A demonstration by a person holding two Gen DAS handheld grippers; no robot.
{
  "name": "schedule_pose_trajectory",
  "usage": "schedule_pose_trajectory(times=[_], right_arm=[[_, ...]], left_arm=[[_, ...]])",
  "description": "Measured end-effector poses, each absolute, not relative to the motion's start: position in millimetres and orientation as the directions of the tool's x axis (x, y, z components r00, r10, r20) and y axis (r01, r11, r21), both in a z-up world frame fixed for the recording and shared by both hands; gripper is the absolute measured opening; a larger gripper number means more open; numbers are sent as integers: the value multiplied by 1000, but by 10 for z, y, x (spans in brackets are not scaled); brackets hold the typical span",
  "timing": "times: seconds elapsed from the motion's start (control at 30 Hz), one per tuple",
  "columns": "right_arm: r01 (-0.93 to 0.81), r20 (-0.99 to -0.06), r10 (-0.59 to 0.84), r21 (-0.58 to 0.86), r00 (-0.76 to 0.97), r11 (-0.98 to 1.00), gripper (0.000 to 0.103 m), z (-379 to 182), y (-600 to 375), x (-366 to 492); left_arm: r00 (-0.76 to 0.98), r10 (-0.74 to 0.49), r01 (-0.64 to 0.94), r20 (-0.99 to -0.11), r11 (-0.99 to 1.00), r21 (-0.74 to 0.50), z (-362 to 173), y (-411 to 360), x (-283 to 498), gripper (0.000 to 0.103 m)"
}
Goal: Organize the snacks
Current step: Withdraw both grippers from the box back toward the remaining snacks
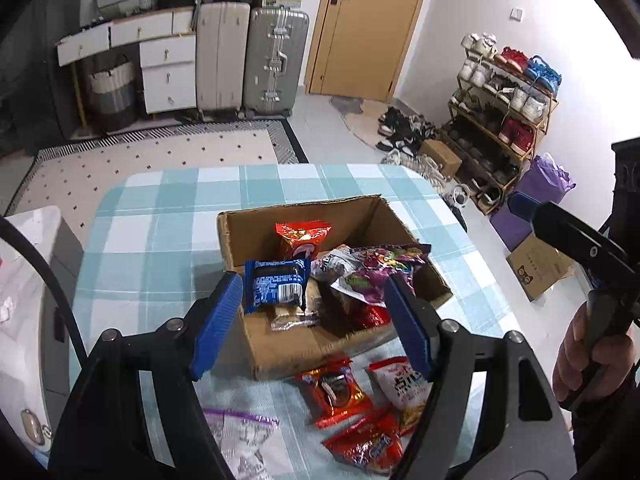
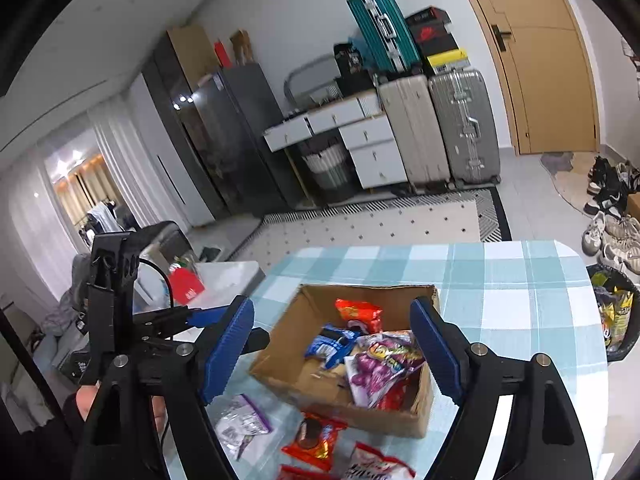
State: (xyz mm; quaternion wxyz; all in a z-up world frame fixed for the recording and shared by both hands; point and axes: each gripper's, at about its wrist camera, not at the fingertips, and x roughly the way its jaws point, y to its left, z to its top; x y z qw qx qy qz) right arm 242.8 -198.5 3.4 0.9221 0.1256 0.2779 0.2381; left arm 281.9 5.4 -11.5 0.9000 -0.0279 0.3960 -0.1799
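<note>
The worktop [image 1: 168, 216] wore a cloth checked in pale teal and white, and the cardboard box [image 1: 280, 344] on it was plain brown. Inside the box lay a blue packet [image 1: 276, 286], a purple packet [image 1: 380, 276] with bright multicoloured print, and a red-orange one [image 1: 302, 236]. Just in front of the box lay red and white packets [image 1: 396, 384], and the fingers [image 1: 218, 320] were blue and ribbed.

The left wrist view looked down from just above the near edge of the cardboard box [image 1: 320, 344], facing 12 o'clock toward the door [image 1: 368, 24]. The right wrist view sat higher and farther back, angled toward 11 o'clock. Both shared the box [image 2: 288, 372], the checked desk [image 1: 160, 240] and the suitcases [image 1: 276, 60].
</note>
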Motion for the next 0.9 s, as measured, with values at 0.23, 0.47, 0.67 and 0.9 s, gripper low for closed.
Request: schedule_pose_trajectory(times=[0.23,0.47,0.67,0.9], right_arm=[[-400,-354,506,332,787,854,90,90,-2044,1804],[-421,-322,502,289,803,860,95,51,-2050,1386],[-396,-289,490,328,823,858,100,-148,-2172,1040],[-360,-231,502,461,834,811,102,-330,-2384,782]], left_arm=[[729,-277,273,-626,956,-105,127,108,2226,79],[789,-261,276,-556,959,-58,301,66,1754,84],[770,-294,280,-567,953,-114,256,79,1463,87],[783,-286,260,-552,957,-127,-4,137,1113,87]])
